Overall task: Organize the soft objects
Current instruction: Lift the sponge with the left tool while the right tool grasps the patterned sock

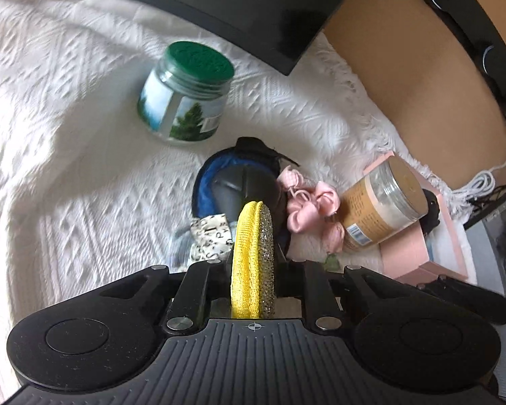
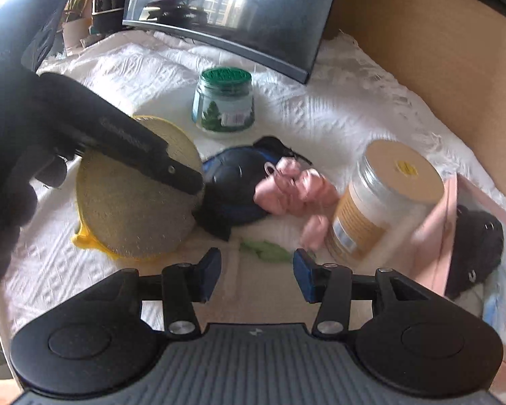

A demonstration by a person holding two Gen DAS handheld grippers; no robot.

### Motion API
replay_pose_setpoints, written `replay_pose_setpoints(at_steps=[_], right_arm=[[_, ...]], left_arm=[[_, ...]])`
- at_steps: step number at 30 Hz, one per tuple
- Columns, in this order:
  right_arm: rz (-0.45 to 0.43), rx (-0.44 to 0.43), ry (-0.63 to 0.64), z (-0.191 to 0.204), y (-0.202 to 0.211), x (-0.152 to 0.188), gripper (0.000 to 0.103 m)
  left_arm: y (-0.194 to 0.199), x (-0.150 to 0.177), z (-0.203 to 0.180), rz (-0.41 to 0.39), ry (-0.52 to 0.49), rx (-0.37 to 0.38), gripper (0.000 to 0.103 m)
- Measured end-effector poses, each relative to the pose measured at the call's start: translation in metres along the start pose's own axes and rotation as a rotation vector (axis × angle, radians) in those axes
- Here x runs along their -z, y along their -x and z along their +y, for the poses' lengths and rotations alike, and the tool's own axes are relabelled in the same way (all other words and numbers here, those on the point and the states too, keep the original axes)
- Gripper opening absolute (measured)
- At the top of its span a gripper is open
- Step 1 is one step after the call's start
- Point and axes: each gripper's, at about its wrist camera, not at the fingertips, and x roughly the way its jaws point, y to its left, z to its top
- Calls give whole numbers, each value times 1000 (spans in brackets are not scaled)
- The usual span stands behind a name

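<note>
- Your left tool [image 1: 253,263] is clamped on the round yellow scrubbing pad [image 1: 251,256], held edge-on in the left wrist view, with its glittery face turned to the right.
- In the right wrist view the same pad [image 2: 135,202] hangs above the white cloth [image 2: 320,118] that covers the worktop, just left of the blue and black pouch [image 2: 232,182].
- Your right tool [image 2: 257,275] is open and carries nothing; it hovers near the pink ribbon bundle [image 2: 293,189], which lies ahead of it, with a green scrap [image 2: 266,249] nearly between its fingers.
- My reading: you are in the carry step, pad lifted and not yet placed.
- The pink box [image 2: 442,236] to the right of your right tool already holds something dark; that may be a soft item, though blur keeps me from being sure.
- If that box is the bin, your next move calls for swinging the pad across to it, past the tan-lidded jar [image 2: 384,202] standing just beside it.
- The green-lidded jar [image 1: 185,94] stands well ahead of both tools, out of that path.
- Release only once the pad is over the box opening.
</note>
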Motion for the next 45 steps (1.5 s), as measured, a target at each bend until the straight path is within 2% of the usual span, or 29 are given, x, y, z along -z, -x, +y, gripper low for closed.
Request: replay_pose_setpoints(at_steps=[3,8,12,17,21,23,25,27,33,35,36,37,41,45], right_arm=[[14,3,-15,-4,0,5,48],[18,15,-38,-9,5,9,48],[-5,13,-54,-11,13,10,52],[-16,-22,-39,2,16,4,54],[-23,-105,-37,21,14,-13,71],[-18,-158,-32,34,10,-24,77],[0,-211,-16,51,0,-38,88],[43,-238,2,67,-20,-51,89],[183,-212,-66,79,-76,-59,89],[180,-222,-36,84,-71,-62,72],[184,-225,1,87,-66,-64,44],[178,-219,27,89,-64,-67,30],[100,-286,4,68,-27,-87,26],[-30,-270,-52,28,25,-110,26]], left_arm=[[10,7,3,-33,29,18,18],[40,9,5,-135,44,48,18],[69,11,14,-217,55,18,18],[108,13,40,-345,127,-36,17],[140,13,67,-436,204,-87,17],[152,14,76,-455,222,-104,17],[159,18,82,-464,236,-119,17],[165,24,88,-465,250,-125,17],[170,47,101,-427,282,-188,17],[169,50,104,-411,295,-208,18],[167,49,106,-403,304,-215,17],[166,48,107,-398,307,-219,17],[157,28,95,-393,262,-204,18],[144,-4,67,-396,187,-174,18]])
